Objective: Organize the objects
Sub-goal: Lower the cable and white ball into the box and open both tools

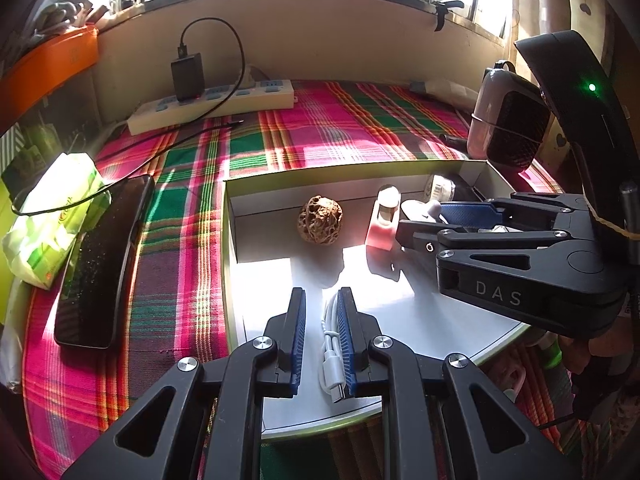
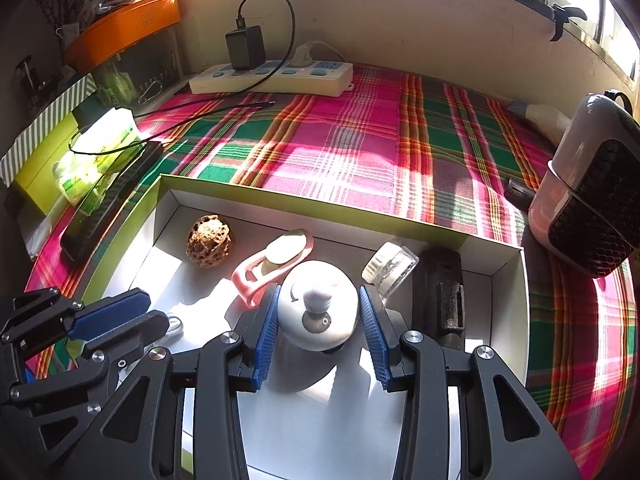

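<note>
Plaid cloth in pink and green covers the table, and I work over a white box set on it. From the left, a green packet leans at the table's edge with a dark phone just beside it, and a power strip lies along the far wall.

In my left view, my left gripper reads as nearly closed, yet a gap shows between the pads; a bundled white cable lies against the right pad, low at the near left of the box. I cannot tell whether it is truly pinched.

Further right in the box sit a brown walnut, then a pink holder with a pale oval piece in it, both near the back wall.

My right gripper stands half wide, its blue pads on either side of a white round gadget above the box floor. Beyond that lie a clear cap and a dark block, and outside the box a grey speaker.
</note>
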Available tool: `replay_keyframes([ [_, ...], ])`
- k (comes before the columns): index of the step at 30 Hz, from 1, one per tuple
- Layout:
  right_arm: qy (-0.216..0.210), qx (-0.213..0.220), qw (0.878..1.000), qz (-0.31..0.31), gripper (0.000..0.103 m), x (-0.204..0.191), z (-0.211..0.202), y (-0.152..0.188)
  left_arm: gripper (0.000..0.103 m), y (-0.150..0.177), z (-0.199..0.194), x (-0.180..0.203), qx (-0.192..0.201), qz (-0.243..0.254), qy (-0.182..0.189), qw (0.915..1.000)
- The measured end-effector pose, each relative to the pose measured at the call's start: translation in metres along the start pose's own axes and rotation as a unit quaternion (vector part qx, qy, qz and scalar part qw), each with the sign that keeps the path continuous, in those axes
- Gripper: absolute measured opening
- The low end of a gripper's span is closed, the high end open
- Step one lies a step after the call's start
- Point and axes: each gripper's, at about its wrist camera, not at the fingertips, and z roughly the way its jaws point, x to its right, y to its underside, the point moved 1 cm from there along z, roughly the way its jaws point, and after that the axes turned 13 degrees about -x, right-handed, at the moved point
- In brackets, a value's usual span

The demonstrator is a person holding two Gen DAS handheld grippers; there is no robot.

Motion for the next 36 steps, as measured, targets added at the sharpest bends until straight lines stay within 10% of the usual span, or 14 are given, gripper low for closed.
replay_keyframes([
  [36, 0.011, 0.021, 1.000, 0.020, 0.052, 0.005, -0.016, 0.014, 0.026, 0.005, -0.010, 0.005, 0.007, -0.004, -0.008, 0.9999],
])
